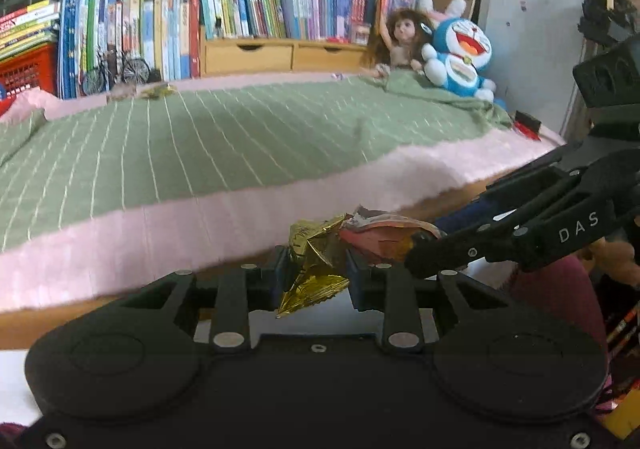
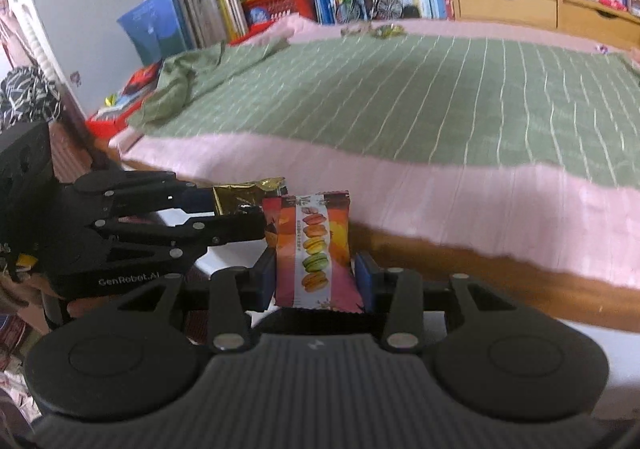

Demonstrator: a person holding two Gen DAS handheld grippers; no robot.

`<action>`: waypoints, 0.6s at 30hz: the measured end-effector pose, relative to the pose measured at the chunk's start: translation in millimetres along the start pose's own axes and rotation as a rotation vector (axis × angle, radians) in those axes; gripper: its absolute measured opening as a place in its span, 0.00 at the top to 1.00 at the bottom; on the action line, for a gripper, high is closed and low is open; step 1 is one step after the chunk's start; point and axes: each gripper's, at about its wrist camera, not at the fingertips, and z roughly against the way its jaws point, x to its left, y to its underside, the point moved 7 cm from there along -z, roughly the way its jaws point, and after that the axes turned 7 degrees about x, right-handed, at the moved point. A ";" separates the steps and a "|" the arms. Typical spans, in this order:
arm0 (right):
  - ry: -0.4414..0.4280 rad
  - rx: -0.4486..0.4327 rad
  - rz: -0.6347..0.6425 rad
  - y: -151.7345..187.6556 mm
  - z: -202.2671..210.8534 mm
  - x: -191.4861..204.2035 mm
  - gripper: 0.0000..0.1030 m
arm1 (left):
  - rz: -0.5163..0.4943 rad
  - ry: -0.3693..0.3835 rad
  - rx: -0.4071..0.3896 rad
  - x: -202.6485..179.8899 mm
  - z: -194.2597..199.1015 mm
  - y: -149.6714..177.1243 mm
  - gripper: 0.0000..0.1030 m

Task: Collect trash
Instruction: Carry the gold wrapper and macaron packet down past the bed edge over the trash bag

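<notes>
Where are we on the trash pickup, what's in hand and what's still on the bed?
Done: nothing visibly binned yet; no bin shows. In hand: left tool grips a gold foil wrapper; right tool grips a macaron snack packet. Left: more wrappers lie at the far edge of the green bedspread, near the books.

White letters "DAS" stand on the right gripper [image 1: 424,249], and "GenRobot.AI" stands on the left gripper [image 2: 260,223]; the book spines are unreadable.
</notes>
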 end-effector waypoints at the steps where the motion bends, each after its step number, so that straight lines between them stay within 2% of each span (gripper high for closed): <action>1: -0.003 0.011 -0.001 3.5 -1.3 0.0 0.55 | -0.005 -0.004 0.008 -0.2 -0.6 3.6 0.72; 10: 0.021 0.156 -0.054 40.4 -30.5 -8.6 0.55 | 0.013 -0.004 0.162 -2.6 -23.7 43.1 0.72; 18: 0.047 0.251 -0.101 52.0 -51.5 -17.3 0.54 | 0.018 0.002 0.284 -3.7 -51.8 64.1 0.71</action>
